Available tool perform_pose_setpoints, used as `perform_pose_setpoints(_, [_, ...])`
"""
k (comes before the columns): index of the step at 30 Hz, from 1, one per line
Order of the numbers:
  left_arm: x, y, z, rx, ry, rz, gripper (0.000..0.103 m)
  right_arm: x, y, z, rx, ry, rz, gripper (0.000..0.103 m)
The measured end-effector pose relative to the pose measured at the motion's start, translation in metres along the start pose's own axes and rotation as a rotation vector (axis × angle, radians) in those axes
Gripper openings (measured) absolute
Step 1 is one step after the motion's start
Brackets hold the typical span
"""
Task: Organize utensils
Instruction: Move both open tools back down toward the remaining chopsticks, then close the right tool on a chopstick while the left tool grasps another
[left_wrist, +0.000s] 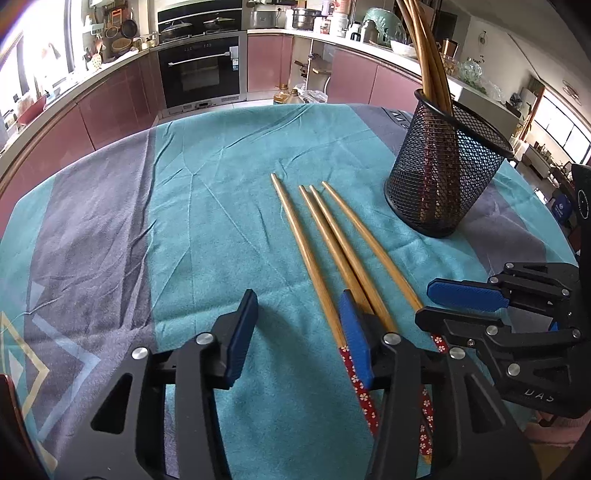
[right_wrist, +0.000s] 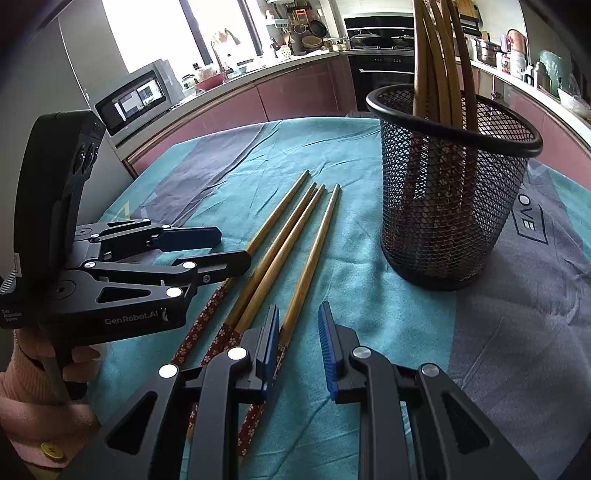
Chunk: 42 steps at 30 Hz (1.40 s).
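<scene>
Daylight is admitted through overexposed, blown-out kitchen windows (right_wrist: 155, 33); edges are bent and darkened by fisheye distortion.

My left tool (left_wrist: 297, 332) hangs low with fingers spread wide. My right tool (right_wrist: 297, 345), at its three o'clock, is parted too, gripping nothing.

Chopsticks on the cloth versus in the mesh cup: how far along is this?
Several chopsticks already stand in the mesh cup. Nothing is gripped: the left gripper and right gripper are both open. Four loose chopsticks are left on the tablecloth.
</scene>
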<state>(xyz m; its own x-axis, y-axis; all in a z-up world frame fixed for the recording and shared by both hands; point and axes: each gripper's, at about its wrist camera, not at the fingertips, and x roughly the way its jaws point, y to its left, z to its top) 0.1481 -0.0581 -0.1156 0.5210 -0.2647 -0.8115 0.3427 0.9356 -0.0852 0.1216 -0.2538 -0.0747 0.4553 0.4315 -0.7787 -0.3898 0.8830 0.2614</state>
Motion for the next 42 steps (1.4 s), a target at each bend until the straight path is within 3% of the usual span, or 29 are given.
perform_pose_setpoints(7, [0.006, 0.001, 0.008, 0.000, 0.008, 0.002, 0.040, 0.009, 0.001, 0.010, -0.004, -0.005, -0.017, 0.020])
perform_pose_setpoints(19, [0.017, -0.005, 0.021, -0.006, 0.012, -0.014, 0.012, 0.019, -0.005, 0.021, 0.024, -0.016, -0.020, 0.009])
perform_pose_setpoints(26, [0.016, -0.001, 0.017, -0.056, 0.004, -0.025, 0.008, 0.015, -0.015, 0.017, 0.060, -0.018, 0.008, 0.007])
perform_pose_setpoints(42, [-0.007, 0.006, 0.009, -0.092, -0.036, -0.072, 0.008, -0.004, -0.019, 0.015, 0.081, -0.048, 0.051, 0.005])
